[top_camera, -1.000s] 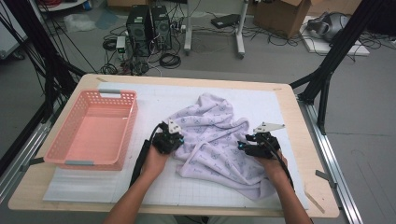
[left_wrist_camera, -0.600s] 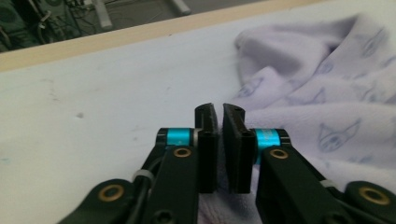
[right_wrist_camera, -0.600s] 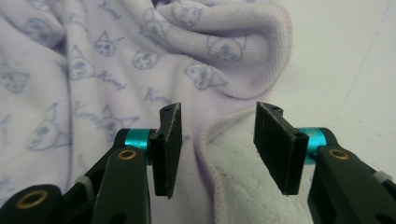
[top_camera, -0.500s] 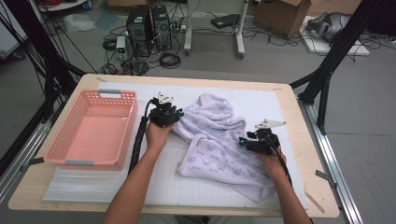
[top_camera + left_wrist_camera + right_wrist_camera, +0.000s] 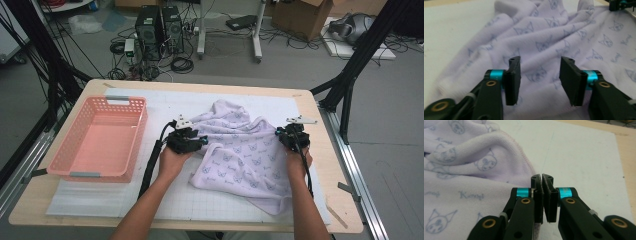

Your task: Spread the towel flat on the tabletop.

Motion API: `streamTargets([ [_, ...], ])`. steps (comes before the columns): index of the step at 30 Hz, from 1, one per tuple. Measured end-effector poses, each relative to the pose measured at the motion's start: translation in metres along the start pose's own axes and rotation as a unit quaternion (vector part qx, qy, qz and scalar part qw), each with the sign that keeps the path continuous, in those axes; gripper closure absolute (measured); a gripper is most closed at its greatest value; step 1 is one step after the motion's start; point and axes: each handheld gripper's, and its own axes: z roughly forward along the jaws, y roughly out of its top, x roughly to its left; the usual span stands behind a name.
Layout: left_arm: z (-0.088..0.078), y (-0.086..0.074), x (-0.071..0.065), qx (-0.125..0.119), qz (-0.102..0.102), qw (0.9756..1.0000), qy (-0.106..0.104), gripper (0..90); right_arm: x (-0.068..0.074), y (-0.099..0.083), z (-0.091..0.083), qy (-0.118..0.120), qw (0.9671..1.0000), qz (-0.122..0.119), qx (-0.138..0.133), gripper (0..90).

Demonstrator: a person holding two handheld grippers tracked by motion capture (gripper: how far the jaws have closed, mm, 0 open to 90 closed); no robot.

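- Your left gripper [image 5: 202, 141] sits just left of centre in the high view, at the left edge of the lilac cat-print cloth [image 5: 245, 150]. In the left gripper view its jaws stand apart over the fabric, pressing nothing; they have just been opening.
- Your right gripper [image 5: 278, 134] sits right of centre in the high view, at the cloth's right edge. In the right gripper view its jaws have just closed, pads together; the cloth's hem [image 5: 524, 160] runs down to them, but whether fabric is pinched I cannot tell.
- The cloth lies rumpled mid-frame on the white mat [image 5: 150, 200].
- The pink basket [image 5: 65, 160] stands at the left of the frame, apart from the cloth.
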Motion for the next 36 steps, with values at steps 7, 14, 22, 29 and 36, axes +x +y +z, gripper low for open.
streamTargets([
  [7,0.018,-0.016,-0.018,0.044,0.017,0.9988,-0.015,42.3,0.010,-0.001,-0.011,0.042,0.9989,-0.014,-0.013,69.8],
  [14,0.015,-0.013,-0.021,0.036,0.049,0.9981,0.002,81.3,0.017,-0.002,-0.017,0.071,0.9971,-0.025,-0.013,66.1],
  [22,0.001,-0.005,0.038,-0.032,-0.006,0.9917,0.124,82.1,0.026,-0.009,-0.023,0.105,0.9936,-0.041,0.001,64.2],
  [29,-0.003,-0.004,0.038,-0.050,-0.036,0.9937,0.093,61.0,0.034,-0.021,-0.012,0.153,0.9858,-0.050,0.050,57.5],
  [36,-0.026,-0.009,0.022,-0.072,-0.035,0.9966,0.021,47.4,0.042,-0.017,0.003,0.102,0.9909,-0.081,0.036,87.9],
])
